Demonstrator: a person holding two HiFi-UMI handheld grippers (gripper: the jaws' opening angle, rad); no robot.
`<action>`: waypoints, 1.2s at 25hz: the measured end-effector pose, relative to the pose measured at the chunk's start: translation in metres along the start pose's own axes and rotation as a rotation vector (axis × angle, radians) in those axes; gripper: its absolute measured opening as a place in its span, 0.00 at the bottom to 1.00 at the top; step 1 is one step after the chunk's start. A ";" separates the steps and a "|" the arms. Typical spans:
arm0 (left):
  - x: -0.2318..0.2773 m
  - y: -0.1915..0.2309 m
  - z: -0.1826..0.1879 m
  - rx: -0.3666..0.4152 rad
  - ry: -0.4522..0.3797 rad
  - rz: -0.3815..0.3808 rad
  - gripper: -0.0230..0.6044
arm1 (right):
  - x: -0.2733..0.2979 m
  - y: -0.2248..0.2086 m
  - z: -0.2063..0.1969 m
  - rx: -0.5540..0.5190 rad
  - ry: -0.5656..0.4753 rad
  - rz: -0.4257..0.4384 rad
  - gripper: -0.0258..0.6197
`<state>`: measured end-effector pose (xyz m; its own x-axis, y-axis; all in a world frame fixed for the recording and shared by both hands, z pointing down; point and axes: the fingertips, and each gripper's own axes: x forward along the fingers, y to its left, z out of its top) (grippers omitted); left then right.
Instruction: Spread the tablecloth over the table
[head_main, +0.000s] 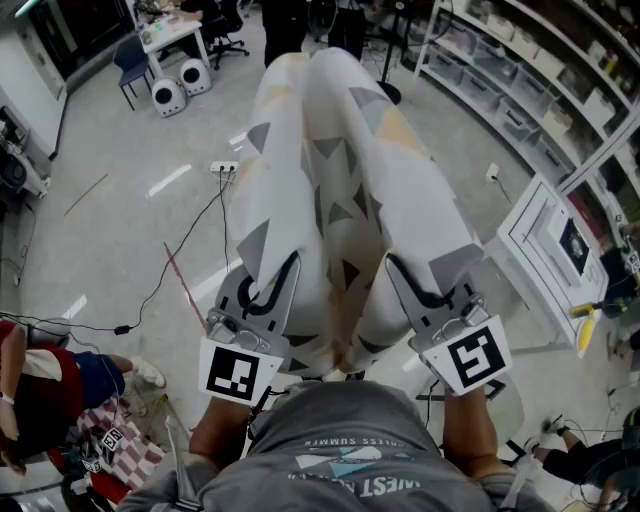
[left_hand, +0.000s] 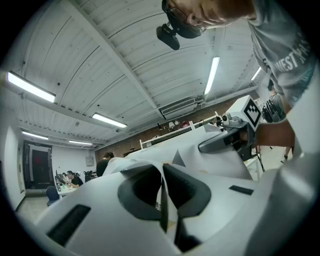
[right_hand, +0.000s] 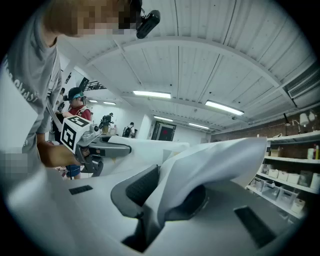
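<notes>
Nearest the camera, the left gripper and the right gripper are held side by side just in front of the person's chest, with a marker cube on each. In the left gripper view its fingers are seen closed together on a thin edge of the tablecloth. In the right gripper view the fingers are clamped on a thicker, bunched fold of it. From the two grips the white cloth, printed with grey and tan triangles, is stretched forward, away from the person, in two long rounded lobes that lie against each other along the middle, so it is not yet spread. It is held up in the air. Beneath and beyond it only the floor can be seen, and the surface to be covered cannot be made out. Farther off, a power strip and trailing cables are laid across the floor, and shelving is ranged along the right. Several failures can be judged likely from here. The left edge is pinched narrowly, so it could be pulled free if the cloth were flicked hard. Because the grippers are held close together, the lobes could be laid down doubled or creased rather than flat. If the far end were allowed to drop short, it could be dragged over the floor and caught on the cables.
</notes>
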<state>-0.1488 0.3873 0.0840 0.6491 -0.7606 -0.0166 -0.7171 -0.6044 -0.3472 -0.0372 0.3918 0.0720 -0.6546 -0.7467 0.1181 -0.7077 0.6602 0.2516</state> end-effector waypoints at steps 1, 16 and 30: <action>0.000 0.001 0.000 0.000 0.000 -0.002 0.05 | 0.001 -0.001 0.000 -0.001 0.003 -0.002 0.11; -0.003 0.032 -0.020 -0.034 -0.027 -0.021 0.05 | 0.028 0.006 -0.005 0.009 0.033 -0.021 0.11; 0.073 0.054 -0.049 -0.089 0.030 0.015 0.05 | 0.072 -0.068 -0.034 0.050 0.029 0.007 0.12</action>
<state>-0.1532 0.2875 0.1099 0.6313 -0.7755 0.0073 -0.7470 -0.6107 -0.2626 -0.0274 0.2905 0.0966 -0.6519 -0.7439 0.1474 -0.7163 0.6678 0.2024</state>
